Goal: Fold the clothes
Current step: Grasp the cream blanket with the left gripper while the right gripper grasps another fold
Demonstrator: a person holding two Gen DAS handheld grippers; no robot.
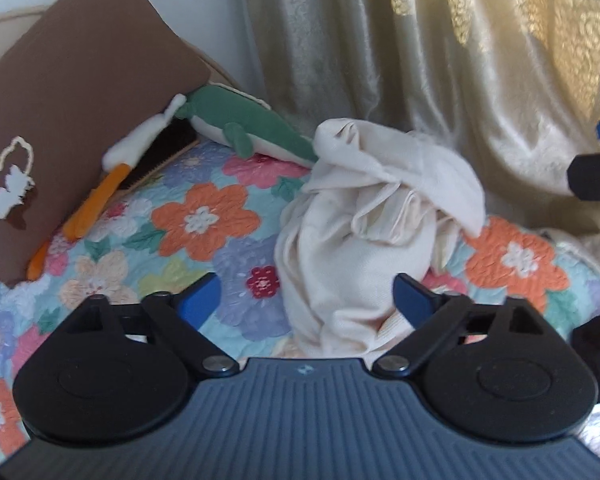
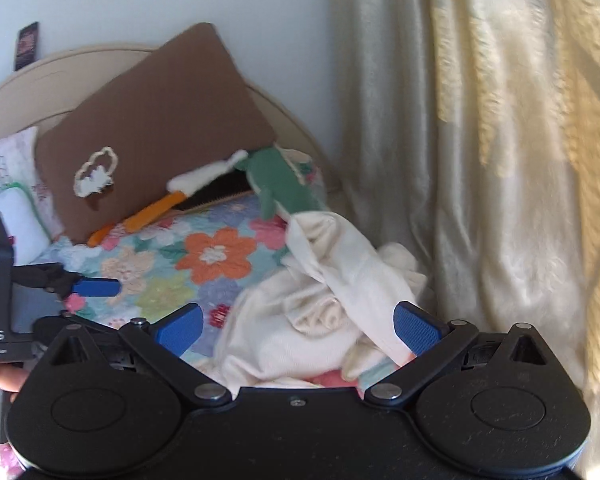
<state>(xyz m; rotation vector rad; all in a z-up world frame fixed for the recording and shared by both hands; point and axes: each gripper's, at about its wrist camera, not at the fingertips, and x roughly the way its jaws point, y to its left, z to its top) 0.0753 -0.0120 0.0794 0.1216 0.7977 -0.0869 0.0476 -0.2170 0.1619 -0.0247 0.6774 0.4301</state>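
Floral quilt (image 1: pixel 204 216) under cream garment (image 1: pixel 364 232), beside gold curtain (image 1: pixel 460 60).

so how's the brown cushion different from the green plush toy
The brown cushion is a big flat square propped tilted against the headboard; the green plush toy is smaller, long and lying low. The cushion is plain brown with a white cloud patch; the toy is green with a pale belly. Both sit at the head of the floral quilt.

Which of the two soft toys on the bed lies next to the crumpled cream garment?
The green soft toy: its end reaches the cream garment. The white and orange toy lies further off, against the brown cushion.
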